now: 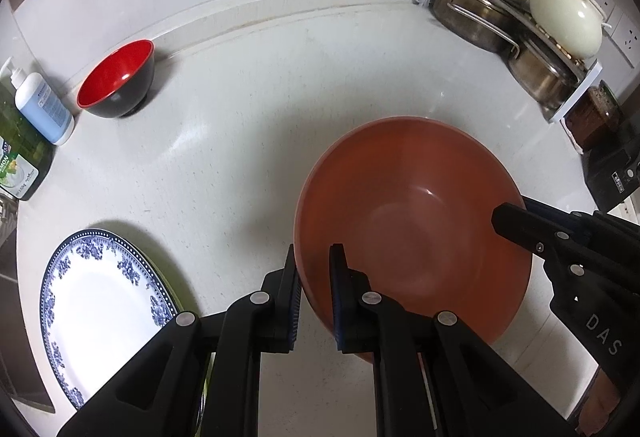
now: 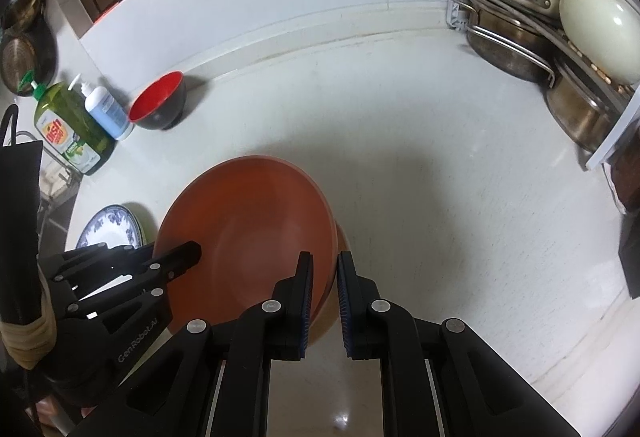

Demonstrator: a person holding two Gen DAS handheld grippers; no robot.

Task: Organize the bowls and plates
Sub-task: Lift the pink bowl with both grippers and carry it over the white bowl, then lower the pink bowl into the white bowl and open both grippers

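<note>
A wide terracotta-orange plastic bowl (image 1: 412, 213) tilts above the white surface (image 1: 240, 141); a blue-patterned white plate (image 1: 100, 313) lies flat nearby, a red-lined black bowl (image 1: 116, 81) upright farther back.

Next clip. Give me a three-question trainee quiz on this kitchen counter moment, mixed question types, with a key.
1. True or false: both grippers grip the rim of the big orange bowl.
2. Which dish lies beside the left gripper, away from the right gripper?
A. blue-patterned plate
B. steel pot
C. glass cup
3. Fill in: the small bowl near the soap bottles is black outside and ___ inside.

Key: 1 true; 2 A; 3 red.
</note>
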